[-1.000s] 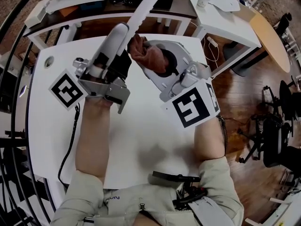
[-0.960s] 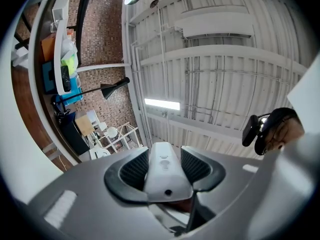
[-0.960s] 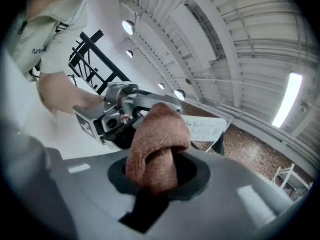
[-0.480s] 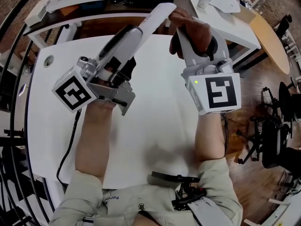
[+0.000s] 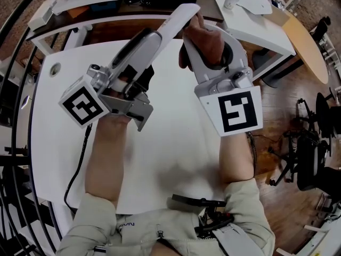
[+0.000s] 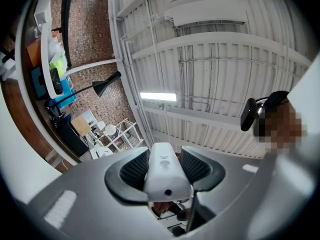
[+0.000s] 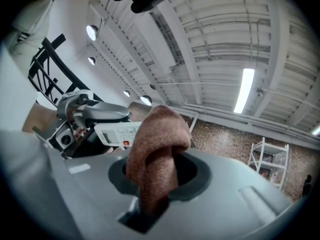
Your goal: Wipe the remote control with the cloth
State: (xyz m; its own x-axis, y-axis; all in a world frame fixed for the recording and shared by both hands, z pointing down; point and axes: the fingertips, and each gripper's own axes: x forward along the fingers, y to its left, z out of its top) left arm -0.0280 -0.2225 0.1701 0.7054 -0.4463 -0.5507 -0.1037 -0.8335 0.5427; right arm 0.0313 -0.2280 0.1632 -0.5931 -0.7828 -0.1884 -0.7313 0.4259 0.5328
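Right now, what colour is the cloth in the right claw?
Reddish brown; the cloth shows best in the right gripper view.

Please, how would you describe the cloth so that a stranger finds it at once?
Above the white table, look at the right tongs. The cloth is the brown fuzzy lump pinched in them; the neighbouring remote control is white, hard, long.

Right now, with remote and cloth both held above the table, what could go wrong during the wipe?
1. The left gripper clamps the long white remote control near one end; a firm wipe might lever it loose, dropping it onto the white table.
2. The right gripper pinches only a fold of the brown cloth, so rubbing could tug it free.
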